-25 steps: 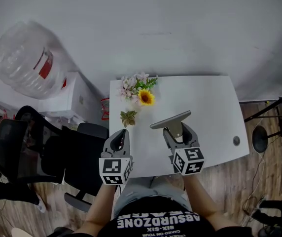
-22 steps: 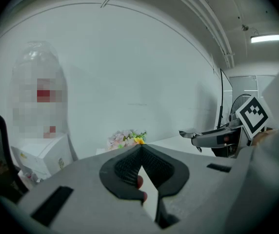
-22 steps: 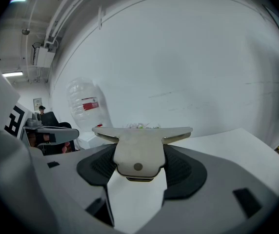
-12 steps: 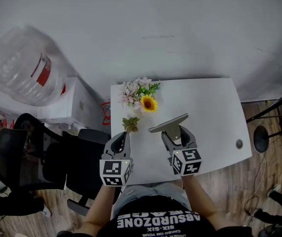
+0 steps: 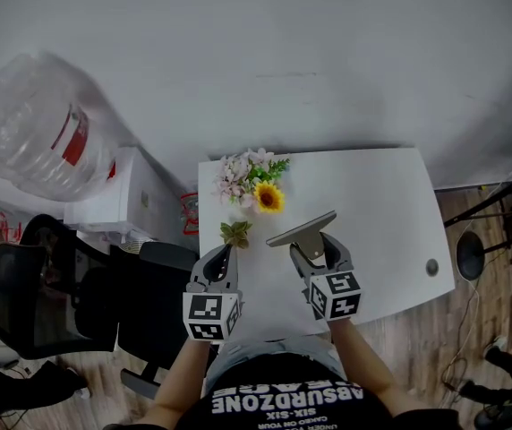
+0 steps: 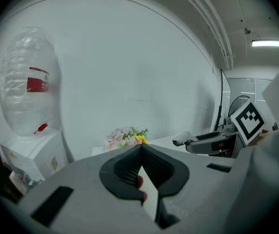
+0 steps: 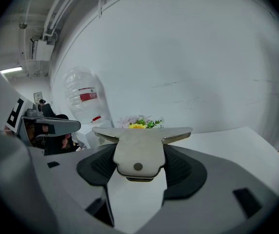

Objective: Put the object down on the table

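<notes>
Right jaws: the right gripper (image 7: 138,156) (image 5: 310,245) is clamped on a metal tool (image 7: 138,139) (image 5: 303,227); in the right gripper view a ribbed pad is pressed against each side of the tool's flat rounded body.
Left jaws: the left gripper (image 6: 142,154) (image 5: 224,252) is seen with its tips brought together, and nothing is held between them.
Tool against the jaws: the wide crossbar is carried just beyond the right jaw tips, at 12 o'clock from them, and juts out past both jaws; the body with its single rivet is seated between the pads.
Tool against the table: it is held over the white table (image 5: 377,200), near the middle of the top; whether it touches the surface cannot be told.
Left gripper's place: at 9 o'clock from the right gripper, near the table's front edge.
Flowers: a bunch with one yellow bloom (image 5: 254,176) is seen at 11 o'clock from the tool, well apart.
Small plant: a green sprig (image 5: 234,233) lies at 12 o'clock from the left jaws, near them.
Off the table: a water bottle (image 5: 37,124) at 10 o'clock.
</notes>
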The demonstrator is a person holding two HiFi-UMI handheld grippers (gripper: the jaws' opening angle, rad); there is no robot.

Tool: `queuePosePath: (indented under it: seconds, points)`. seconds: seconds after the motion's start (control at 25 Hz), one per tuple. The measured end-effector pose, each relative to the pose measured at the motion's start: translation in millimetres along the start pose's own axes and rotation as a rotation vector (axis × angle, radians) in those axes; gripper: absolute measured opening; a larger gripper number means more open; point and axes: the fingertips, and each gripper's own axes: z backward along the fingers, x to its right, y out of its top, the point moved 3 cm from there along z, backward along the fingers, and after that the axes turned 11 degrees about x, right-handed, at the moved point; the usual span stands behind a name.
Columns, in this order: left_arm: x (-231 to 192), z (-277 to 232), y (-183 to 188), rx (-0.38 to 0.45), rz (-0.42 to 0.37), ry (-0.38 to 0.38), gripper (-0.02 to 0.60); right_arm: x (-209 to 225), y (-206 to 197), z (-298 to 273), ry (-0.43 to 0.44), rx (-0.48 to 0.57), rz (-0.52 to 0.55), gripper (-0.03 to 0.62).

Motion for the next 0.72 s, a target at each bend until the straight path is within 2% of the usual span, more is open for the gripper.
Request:
queuePosePath:
  seconds: [0.72]
  points:
    - [-9.8,-7.7,-8.1,-0.033,0.007,0.014,0.003,2.3,-16.8,-21.8,0.02,-0.066,0.018,0.284]
